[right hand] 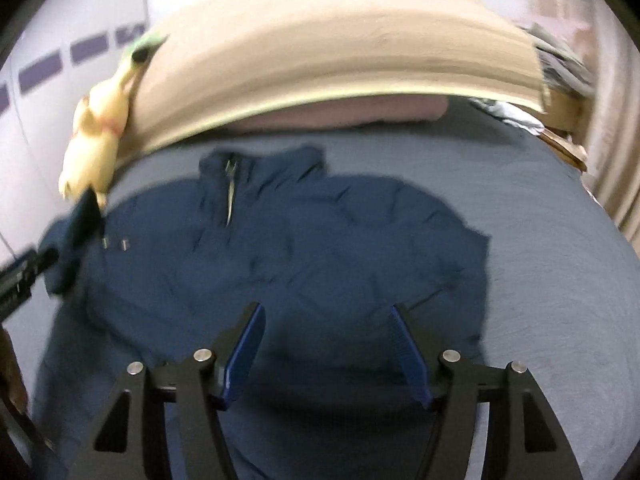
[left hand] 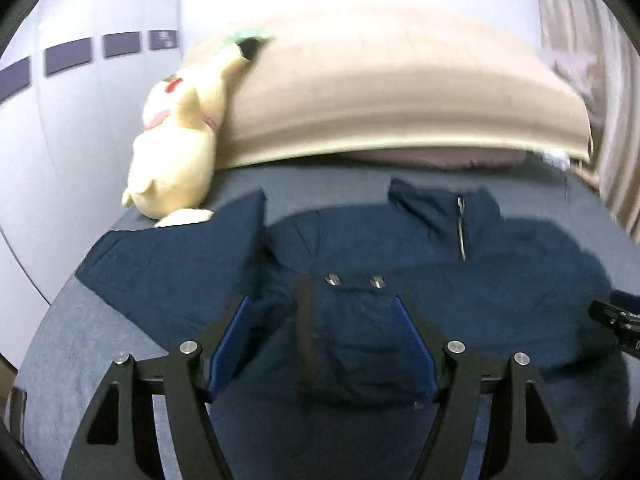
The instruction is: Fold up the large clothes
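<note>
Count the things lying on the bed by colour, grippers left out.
Navy: 1, the jacket
Yellow: 1, the plush toy
Beige: 1, the big cushion
Total: 3

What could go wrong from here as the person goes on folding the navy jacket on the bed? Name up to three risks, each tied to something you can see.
1. Both the left gripper and the right gripper are open with nothing held, so the navy jacket may slump out of shape.
2. The sleeve lies close to the plush toy; swinging it could knock the toy.
3. The padded fabric looks bulky, so a fold may spring open.
</note>
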Available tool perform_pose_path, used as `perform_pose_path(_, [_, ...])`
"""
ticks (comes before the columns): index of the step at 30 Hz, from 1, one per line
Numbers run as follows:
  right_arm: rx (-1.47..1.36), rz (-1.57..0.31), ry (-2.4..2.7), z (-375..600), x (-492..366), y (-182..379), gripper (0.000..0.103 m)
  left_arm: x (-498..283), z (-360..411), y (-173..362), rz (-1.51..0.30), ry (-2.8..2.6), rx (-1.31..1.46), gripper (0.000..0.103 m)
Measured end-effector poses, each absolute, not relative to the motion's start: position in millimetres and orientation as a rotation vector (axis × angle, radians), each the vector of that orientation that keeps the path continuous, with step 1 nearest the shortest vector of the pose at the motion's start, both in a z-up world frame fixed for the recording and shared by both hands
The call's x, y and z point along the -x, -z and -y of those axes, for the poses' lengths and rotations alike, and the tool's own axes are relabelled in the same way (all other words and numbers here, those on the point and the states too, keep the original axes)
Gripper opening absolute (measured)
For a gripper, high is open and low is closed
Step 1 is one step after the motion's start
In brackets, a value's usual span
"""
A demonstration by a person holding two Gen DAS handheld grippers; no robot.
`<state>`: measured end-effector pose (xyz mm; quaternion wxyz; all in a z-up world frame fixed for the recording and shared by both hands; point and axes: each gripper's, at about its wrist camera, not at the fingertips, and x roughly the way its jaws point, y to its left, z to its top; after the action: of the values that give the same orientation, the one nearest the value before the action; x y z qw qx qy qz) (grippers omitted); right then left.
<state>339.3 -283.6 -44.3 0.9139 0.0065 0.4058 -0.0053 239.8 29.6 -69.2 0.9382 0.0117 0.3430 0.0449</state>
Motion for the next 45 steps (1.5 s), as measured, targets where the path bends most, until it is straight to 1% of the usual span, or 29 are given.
perform_pose_path(4, [0.057,-0.895,0.031,270.0,-343.2,70.2,0.068,-258.6,-22.7,101.0,-0.798,-0.167,-0.089,0.072])
perform_pose_path(6, [0.074,-0.947,0.038,271.0,-348.3,84.9,0.068,-270.7,-22.0,127.4,-0.901,-0.194,-0.152,0.073])
perform_pose_path(7, [0.076,-0.957,0.036,270.5,-347.9,88.9,0.068,-271.5,-23.2,132.9,-0.914,-0.188,-0.151,0.073])
perform_pose_path(10, [0.069,-0.956,0.031,270.9,-348.5,82.5,0.068,-269.4,-29.9,130.7,-0.911,-0.176,-0.113,0.073])
perform_pose_path(13, [0.011,-0.907,0.015,271.8,-355.5,58.8,0.069,-267.2,-40.6,126.4,-0.916,-0.163,-0.065,0.073])
perform_pose_path(15, [-0.022,-0.882,0.02,270.5,-370.2,48.1,0.082,-265.6,-46.5,125.1,-0.923,-0.15,-0.035,0.073])
perform_pose_path(16, [-0.035,-0.884,0.031,269.5,-378.1,47.5,0.082,-264.5,-49.2,124.5,-0.922,-0.145,-0.026,0.073])
perform_pose_path(19, [-0.108,-0.962,0.04,273.4,-409.6,62.8,0.082,-256.2,-51.7,120.3,-0.915,-0.135,-0.013,0.073])
perform_pose_path(22, [-0.109,-1.057,0.069,276.1,-424.0,84.8,0.082,-247.9,-59.0,114.8,-0.908,-0.116,0.017,0.073])
perform_pose_path(25, [-0.105,-1.04,0.066,274.9,-417.5,82.0,0.083,-234.4,-67.6,106.7,-0.886,-0.088,0.067,0.073])
perform_pose_path(30, [-0.144,-0.913,0.031,270.2,-366.1,38.1,0.083,-198.3,-77.7,83.8,-0.825,-0.068,0.107,0.073])
perform_pose_path(38, [-0.165,-0.698,-0.017,241.4,-230.5,-23.8,0.086,-114.9,-75.6,47.9,-0.753,-0.078,0.116,0.073])
perform_pose_path(40, [-0.183,-0.648,-0.014,233.7,-197.2,-35.7,0.088,-97.8,-75.9,42.3,-0.74,-0.075,0.113,0.073])
perform_pose_path(41, [-0.19,-0.633,-0.017,232.2,-185.3,-38.1,0.091,-82.6,-74.4,38.3,-0.734,-0.072,0.111,0.073])
perform_pose_path(45, [-0.209,-0.573,-0.032,218.4,-124.8,-46.2,0.094,-40.4,-72.3,29.1,-0.719,-0.065,0.109,0.073])
